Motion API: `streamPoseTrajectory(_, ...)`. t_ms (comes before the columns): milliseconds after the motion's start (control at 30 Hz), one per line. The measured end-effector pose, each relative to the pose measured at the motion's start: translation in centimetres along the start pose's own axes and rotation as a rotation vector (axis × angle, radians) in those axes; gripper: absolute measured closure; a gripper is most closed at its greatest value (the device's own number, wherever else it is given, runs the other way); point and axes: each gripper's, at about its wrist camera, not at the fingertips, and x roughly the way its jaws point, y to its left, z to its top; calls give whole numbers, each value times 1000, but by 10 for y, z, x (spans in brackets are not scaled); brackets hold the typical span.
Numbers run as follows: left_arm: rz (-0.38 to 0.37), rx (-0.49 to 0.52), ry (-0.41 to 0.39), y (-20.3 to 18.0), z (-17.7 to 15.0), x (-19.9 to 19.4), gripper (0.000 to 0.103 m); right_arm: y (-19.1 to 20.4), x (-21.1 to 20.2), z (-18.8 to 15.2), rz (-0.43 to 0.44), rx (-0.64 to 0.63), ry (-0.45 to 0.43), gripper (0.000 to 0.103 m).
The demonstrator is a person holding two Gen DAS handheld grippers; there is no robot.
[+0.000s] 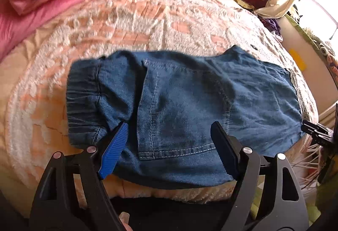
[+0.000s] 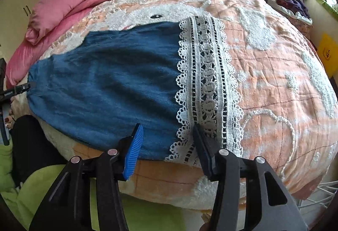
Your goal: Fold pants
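One pants [image 1: 179, 104] flat on bed [image 1: 126, 19]. Left tongs [image 1: 169, 146] wide, over waist end; right tongs [image 2: 166, 146] part-open, over lace hem [image 2: 207, 83]. Nothing gripped.

Daylight glares from the window [image 1: 321, 4] upper right; left view is motion-blurred, both bulge with dark fisheye corners.

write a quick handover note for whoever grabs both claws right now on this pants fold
Left claw: open, holding nothing, over the waistband end of the denim pants.
Right claw: open, holding nothing, at the near edge by the white lace hem.
Pants lie flat across the peach bedspread, legs apparently stacked lengthwise.
Left: probably fold hem end over to waistband, then smooth.
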Motion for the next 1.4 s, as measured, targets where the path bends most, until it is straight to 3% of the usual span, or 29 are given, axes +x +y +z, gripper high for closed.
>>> streamPoseTrajectory(200, -41, 75, -106, -32, 18, -26, 31, -21, -35, 22, 38, 75, -131, 48)
streamPoseTrajectory(433, -65, 132, -96, -69, 43, -7, 31, -52, -32, 70, 34, 124, -192, 46)
streamPoseTrajectory(633, -86, 145, -59, -89, 65, 22, 31, -67, 3, 107, 14, 125, -157, 46)
streamPoseTrajectory(800, -88, 150, -28, -100, 89, 52, 31, -79, 36, 125, 74, 157, -111, 46)
streamPoseTrajectory(1067, -69, 141, 47, -106, 116, 109, 31, -88, 73, 130, 126, 150, -60, 45)
streamPoseTrajectory(1167, -102, 146, 83, -110, 111, 125, 31, -87, 72, 126, 153, 135, -78, 53)
streamPoseTrajectory(1267, -104, 191, 83, -122, 101, 129, 60, -79, 69, 122, 180, 84, -89, 69)
streamPoseTrajectory(1333, -104, 216, 76, -128, 99, 126, 92, -74, 63, 120, 191, 60, -103, 82)
streamPoseTrajectory(1400, -98, 213, 70, -129, 101, 122, 96, -70, 53, 121, 198, 45, -124, 84)
